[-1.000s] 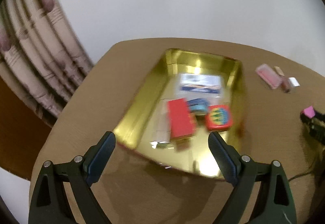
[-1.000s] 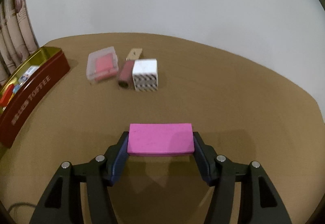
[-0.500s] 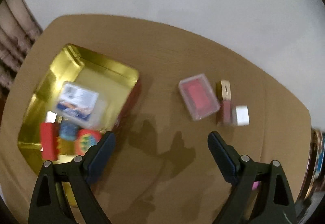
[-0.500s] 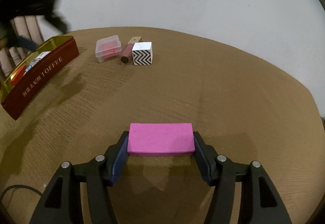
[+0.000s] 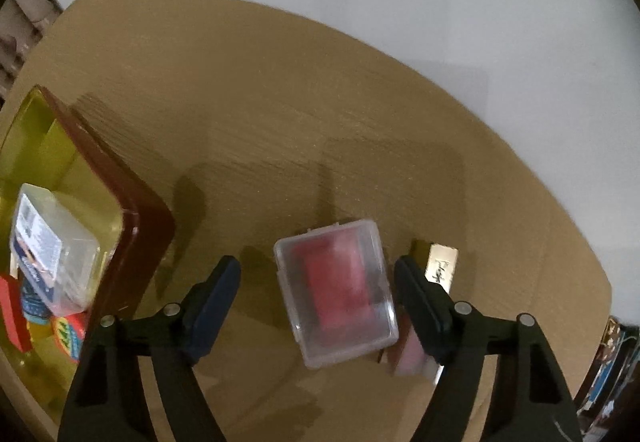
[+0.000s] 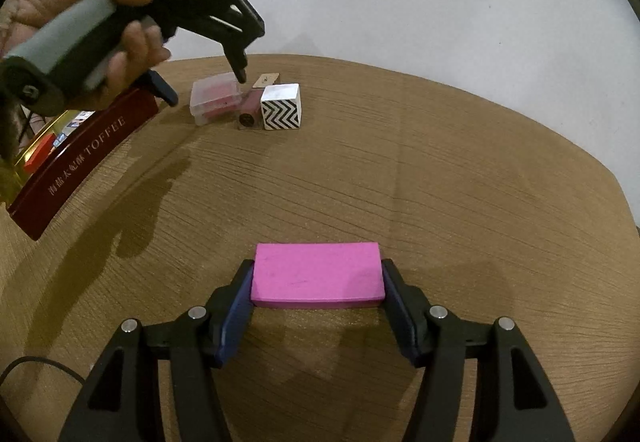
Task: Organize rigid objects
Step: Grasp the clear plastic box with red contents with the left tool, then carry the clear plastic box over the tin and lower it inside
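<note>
My left gripper (image 5: 318, 288) is open and hovers over a clear plastic case with red contents (image 5: 336, 288), one finger on each side, not touching. The same case (image 6: 216, 99) lies beside a pink tube (image 6: 248, 111) and a black-and-white zigzag cube (image 6: 281, 106). My right gripper (image 6: 317, 284) is shut on a pink block (image 6: 317, 276) just above the table. The gold toffee tin (image 5: 132, 226) at the left holds a clear card box (image 5: 52, 266), a red box (image 5: 12, 312) and a round colourful tin (image 5: 70, 334).
The round wooden table (image 6: 400, 181) fills both views, with a white wall behind. The tin's red side (image 6: 80, 161) reads TOFFEE. A black cable (image 6: 36, 364) lies at the table's near left. The hand holding the left gripper (image 6: 100, 29) is at upper left.
My left gripper has swung right from over the tin and come down around the clear case. My right gripper holds the pink block in about the same place.
</note>
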Motion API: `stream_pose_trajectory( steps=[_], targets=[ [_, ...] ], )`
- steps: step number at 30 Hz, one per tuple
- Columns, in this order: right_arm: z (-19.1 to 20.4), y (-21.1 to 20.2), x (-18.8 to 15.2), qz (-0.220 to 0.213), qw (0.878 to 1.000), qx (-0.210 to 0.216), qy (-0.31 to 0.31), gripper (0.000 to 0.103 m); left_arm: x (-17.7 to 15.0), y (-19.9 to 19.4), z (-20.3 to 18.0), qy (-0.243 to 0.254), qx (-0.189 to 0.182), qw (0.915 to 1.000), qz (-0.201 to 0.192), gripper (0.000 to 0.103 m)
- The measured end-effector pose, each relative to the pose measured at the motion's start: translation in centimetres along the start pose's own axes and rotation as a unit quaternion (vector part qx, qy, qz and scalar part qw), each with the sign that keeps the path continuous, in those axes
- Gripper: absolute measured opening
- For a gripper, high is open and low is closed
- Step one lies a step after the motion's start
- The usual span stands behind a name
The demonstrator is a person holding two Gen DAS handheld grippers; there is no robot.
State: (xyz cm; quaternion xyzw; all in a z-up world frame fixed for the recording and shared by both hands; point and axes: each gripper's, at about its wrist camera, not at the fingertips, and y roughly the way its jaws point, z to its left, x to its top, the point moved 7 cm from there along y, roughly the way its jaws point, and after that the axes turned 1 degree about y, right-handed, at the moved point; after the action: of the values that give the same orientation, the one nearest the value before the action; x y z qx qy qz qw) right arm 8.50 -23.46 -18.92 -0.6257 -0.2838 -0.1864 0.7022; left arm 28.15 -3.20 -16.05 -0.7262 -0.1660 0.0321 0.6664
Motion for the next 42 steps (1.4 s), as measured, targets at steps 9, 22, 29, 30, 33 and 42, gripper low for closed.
stream_pose_trajectory(
  steps=[9, 22, 29, 30, 33, 42],
  targets=[
    [0.1, 0.1, 0.1, 0.001, 1.0, -0.001, 0.0, 0.063, -2.1, 0.2, -0.9, 0.063, 0.037, 0.9968, -0.033, 0.053],
    [0.3, 0.3, 0.1, 0.002, 1.0, -0.006, -0.004, 0.063, -10.3, -1.9, 1.8, 0.161, 0.014, 0.9841, -0.073, 0.05],
    [0.5, 0.4, 0.1, 0.004, 0.999, -0.03, 0.01, 0.061, -15.1, -3.9, 3.9, 0.203, 0.018, 0.9746, -0.093, 0.051],
    [0.5, 0.4, 0.1, 0.005, 0.999, -0.035, 0.013, 0.061, -15.7, -4.5, 4.2, 0.21, 0.021, 0.9724, -0.1, 0.051],
    [0.4, 0.4, 0.0, 0.003, 0.999, -0.045, 0.03, 0.061, -16.7, -5.5, 4.1, 0.224, 0.02, 0.9678, -0.114, 0.051],
    [0.3, 0.6, 0.2, 0.002, 0.999, -0.041, 0.031, 0.062, -17.4, -10.1, 5.1, 0.25, 0.006, 0.9566, -0.151, 0.051]
  ],
)
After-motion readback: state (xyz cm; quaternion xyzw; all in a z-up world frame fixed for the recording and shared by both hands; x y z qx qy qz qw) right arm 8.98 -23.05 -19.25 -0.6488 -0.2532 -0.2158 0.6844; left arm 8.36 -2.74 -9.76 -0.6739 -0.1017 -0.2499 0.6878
